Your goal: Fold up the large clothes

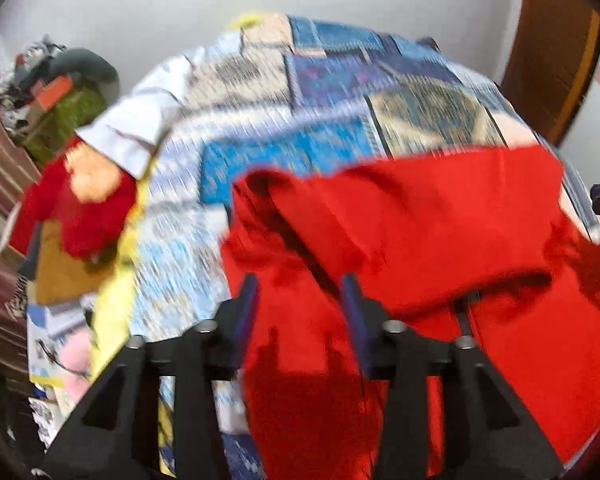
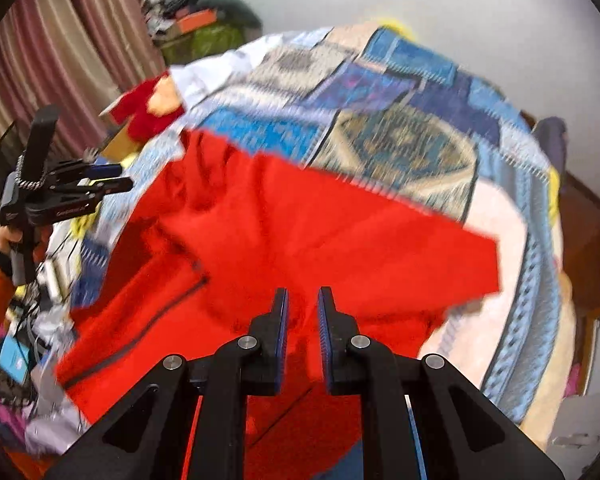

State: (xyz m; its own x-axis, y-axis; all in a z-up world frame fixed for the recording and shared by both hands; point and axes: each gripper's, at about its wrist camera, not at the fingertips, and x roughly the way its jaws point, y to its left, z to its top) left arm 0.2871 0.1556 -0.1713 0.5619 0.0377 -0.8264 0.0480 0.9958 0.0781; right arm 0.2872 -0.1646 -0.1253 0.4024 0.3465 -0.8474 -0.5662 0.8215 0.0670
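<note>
Two grippers worked my red jacket point(image 2: 300, 232) on the bed point(image 2: 400, 148). My left gripper point(image 1: 300, 292) stood half open, empty; my right gripper point(image 2: 303, 300) pinched fabric. One-sided tension could drag the fold crooked.

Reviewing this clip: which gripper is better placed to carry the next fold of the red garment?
Probably the right gripper: its jaws look nearly shut over the red garment, though whether cloth is pinched is unclear. The left gripper stands open above the garment's edge, gripping nothing, and would need to regrasp first.

Bright red jacket point(image 2: 284, 240) with dark zipper, blue-and-beige patchwork patterned bedspread point(image 2: 400, 136), white wall point(image 2: 480, 20), brown-striped curtain point(image 2: 60, 48), red plush toy point(image 1: 80, 208)
</note>
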